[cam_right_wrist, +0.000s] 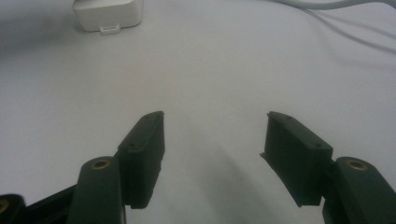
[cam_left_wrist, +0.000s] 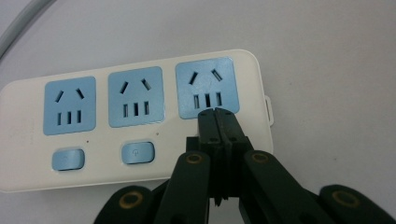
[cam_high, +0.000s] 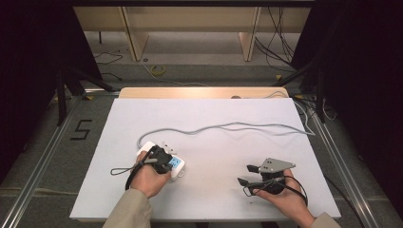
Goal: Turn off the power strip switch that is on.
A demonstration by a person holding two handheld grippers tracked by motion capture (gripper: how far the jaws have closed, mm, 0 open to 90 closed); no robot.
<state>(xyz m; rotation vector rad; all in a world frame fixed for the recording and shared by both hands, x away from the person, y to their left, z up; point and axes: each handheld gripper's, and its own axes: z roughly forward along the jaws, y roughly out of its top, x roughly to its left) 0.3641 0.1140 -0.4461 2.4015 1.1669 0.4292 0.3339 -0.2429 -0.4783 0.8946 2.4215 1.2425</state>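
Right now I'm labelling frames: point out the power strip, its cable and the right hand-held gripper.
power strip (cam_left_wrist: pixel 140 60): left gripper view, white top face.
cable (cam_high: pixel 237 126): high view, grey middle stretch.
right hand-held gripper (cam_right_wrist: pixel 215 140): right gripper view, gap between open jaws.

Glossy white plastic power strip (cam_left_wrist: pixel 140 126) on matt table (cam_high: pixel 214 190).

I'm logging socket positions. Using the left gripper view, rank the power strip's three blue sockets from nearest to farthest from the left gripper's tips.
1. Right socket: the shut left gripper has its tips at this socket's lower edge.
2. Middle socket: next over to the left.
3. Left socket: at the strip's far left end.
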